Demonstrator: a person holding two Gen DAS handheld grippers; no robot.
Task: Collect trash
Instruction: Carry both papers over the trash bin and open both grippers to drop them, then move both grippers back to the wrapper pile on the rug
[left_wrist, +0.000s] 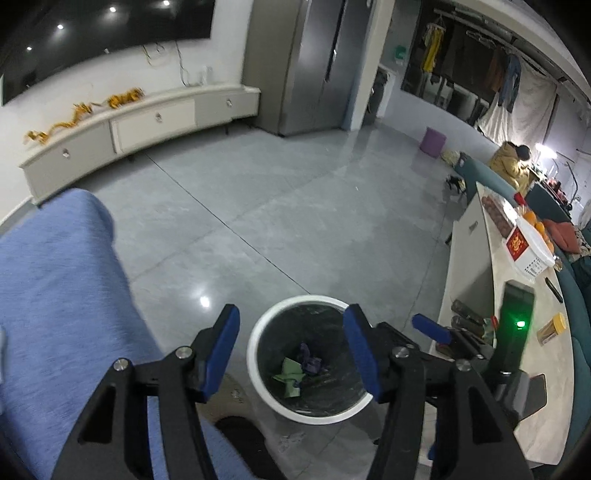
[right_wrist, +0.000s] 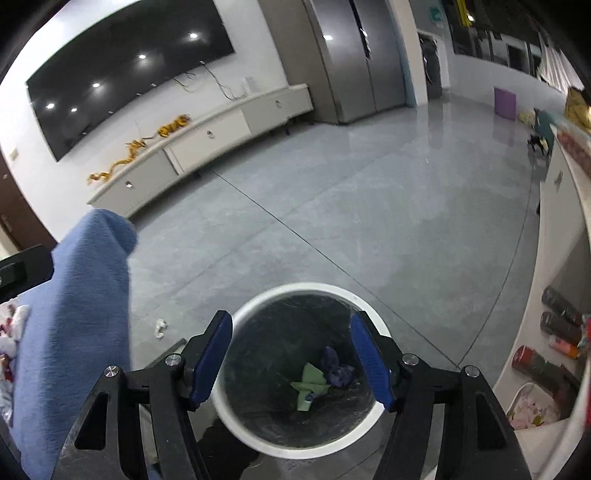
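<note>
A white trash bin (left_wrist: 258, 373) with a dark liner stands on the grey floor; it also shows in the right wrist view (right_wrist: 229, 410). Inside lie a green crumpled paper (left_wrist: 288, 376) (right_wrist: 308, 387) and a purple crumpled piece (left_wrist: 312, 363) (right_wrist: 338, 369). My left gripper (left_wrist: 291, 350) is open and empty above the bin. My right gripper (right_wrist: 291, 354) is open and empty above the bin too; its blue fingertip (left_wrist: 430, 328) shows in the left wrist view. A small white scrap (right_wrist: 160, 328) lies on the floor left of the bin.
A blue-clad leg (left_wrist: 55, 295) (right_wrist: 77, 314) fills the left. A white table (left_wrist: 524, 332) at right holds a basket of oranges (left_wrist: 532, 240), a jar and bottles. A low TV cabinet (right_wrist: 207, 133) lines the far wall. A purple bucket (left_wrist: 432, 142) stands far back.
</note>
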